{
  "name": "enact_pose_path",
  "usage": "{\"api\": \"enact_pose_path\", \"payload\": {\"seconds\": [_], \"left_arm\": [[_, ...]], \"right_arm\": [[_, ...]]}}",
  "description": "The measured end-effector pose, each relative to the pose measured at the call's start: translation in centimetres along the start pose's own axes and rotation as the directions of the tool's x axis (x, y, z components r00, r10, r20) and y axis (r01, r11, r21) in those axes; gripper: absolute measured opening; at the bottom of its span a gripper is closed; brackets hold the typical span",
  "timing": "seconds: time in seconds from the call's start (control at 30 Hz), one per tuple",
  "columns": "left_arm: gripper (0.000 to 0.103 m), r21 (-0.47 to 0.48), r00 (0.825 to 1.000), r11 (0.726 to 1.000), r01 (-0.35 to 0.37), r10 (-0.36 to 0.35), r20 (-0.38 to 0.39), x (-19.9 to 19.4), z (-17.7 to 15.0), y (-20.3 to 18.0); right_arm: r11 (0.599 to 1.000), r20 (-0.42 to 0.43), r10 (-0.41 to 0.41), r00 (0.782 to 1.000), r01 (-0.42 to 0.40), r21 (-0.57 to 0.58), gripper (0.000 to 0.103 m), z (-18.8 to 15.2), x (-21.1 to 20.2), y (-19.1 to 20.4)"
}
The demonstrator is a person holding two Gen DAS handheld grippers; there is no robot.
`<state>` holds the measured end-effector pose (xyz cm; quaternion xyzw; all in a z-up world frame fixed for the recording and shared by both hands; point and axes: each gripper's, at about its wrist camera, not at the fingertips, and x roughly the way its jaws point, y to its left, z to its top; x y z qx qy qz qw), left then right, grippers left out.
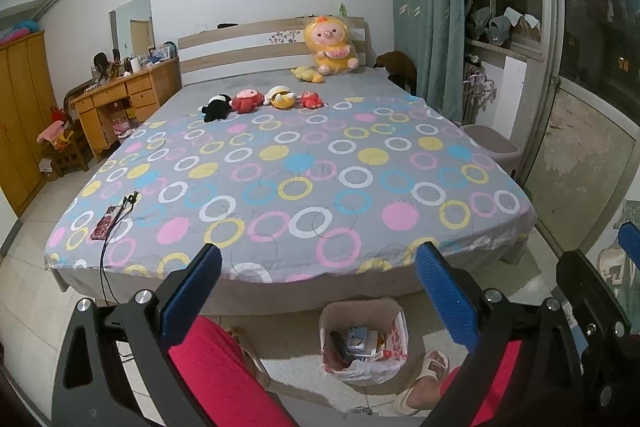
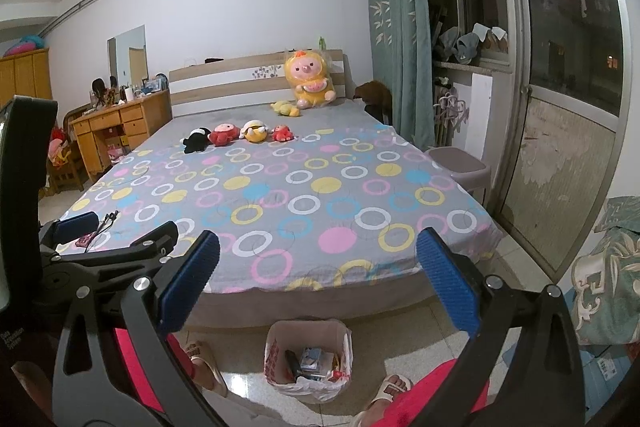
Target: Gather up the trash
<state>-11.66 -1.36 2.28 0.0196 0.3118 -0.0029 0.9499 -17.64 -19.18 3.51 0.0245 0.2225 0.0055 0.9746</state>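
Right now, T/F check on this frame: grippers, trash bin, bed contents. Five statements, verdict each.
1. Both grippers are open and hold nothing. True: the left gripper and the right gripper both have jaws spread wide with nothing between them.
2. The trash bin stands on the bed. False: it is on the floor at the foot of the bed, between the person's feet.
3. The bin's bag already has items in it. True: packaging shows inside.
4. Four small plush toys lie in a row across the bed. True.
5. The big yellow plush lies on the floor. False: it sits on the bed against the headboard.
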Motion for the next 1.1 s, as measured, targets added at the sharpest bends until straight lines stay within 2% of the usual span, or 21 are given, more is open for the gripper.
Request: {"api": "enact_pose_path", "payload": {"seconds": [0.17, 0.63, 1.1], "left_arm": [[0.095, -0.004, 1.0, 1.0, 0.014, -0.014, 0.0, -0.08, 0.1, 0.01], [0.095, 0.002, 1.0, 1.0, -0.009, 0.009, 0.023, -0.29, 0.42, -0.19], [0.095, 0.009, 1.0, 1.0, -0.007, 0.007, 0.004, -0.14, 0.41, -0.16]], "right_arm": [[1.0, 0.004, 0.001, 1.0, -0.001, 0.0, 0.096, 0.25, -0.35, -0.07], [1.0, 0.012, -0.007, 1.0, 0.007, -0.008, 0.096, 0.46, -0.45, -0.04], [1.0, 0.01, -0.005, 1.0, 0.005, -0.006, 0.096, 0.37, -0.51, 0.07]]}}
